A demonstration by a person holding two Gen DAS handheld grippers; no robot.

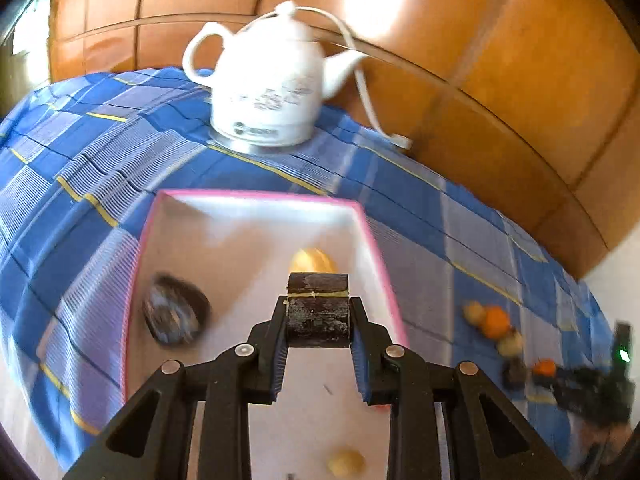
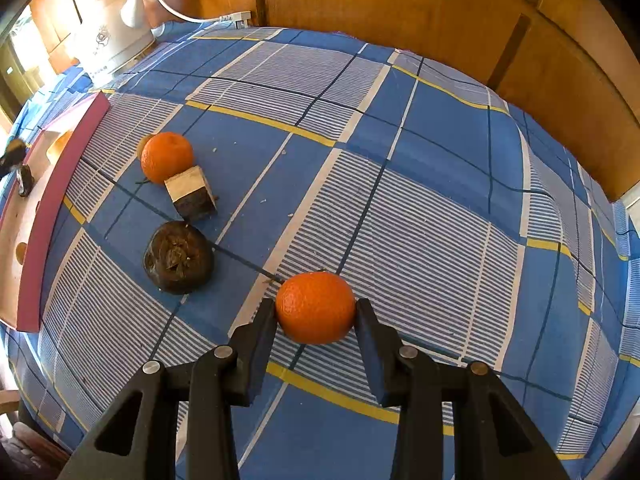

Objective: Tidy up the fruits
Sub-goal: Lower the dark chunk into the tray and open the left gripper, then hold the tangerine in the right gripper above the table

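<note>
You have orange-brown wood panelling (image 2: 400, 8) behind the table | blue plaid cloth (image 2: 400, 200) covers the tabletop | white kettle (image 1: 272, 84) with cord at the back | bright glare on the panels, perhaps from a window at far left.

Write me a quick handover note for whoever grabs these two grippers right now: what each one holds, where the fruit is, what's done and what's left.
Left gripper: shut on a dark cut cylinder piece, held over the pink-rimmed box.
Right gripper: shut on an orange, down by the checked cloth.
In the box: a dark round fruit and two yellowish ones.
Done: those three are in the box.
Left on the cloth: a second orange, a small yellowish fruit behind it, a cut block and a dark wrinkled fruit.
Next, probably: drop the cylinder piece in, then bring the orange over.
</note>
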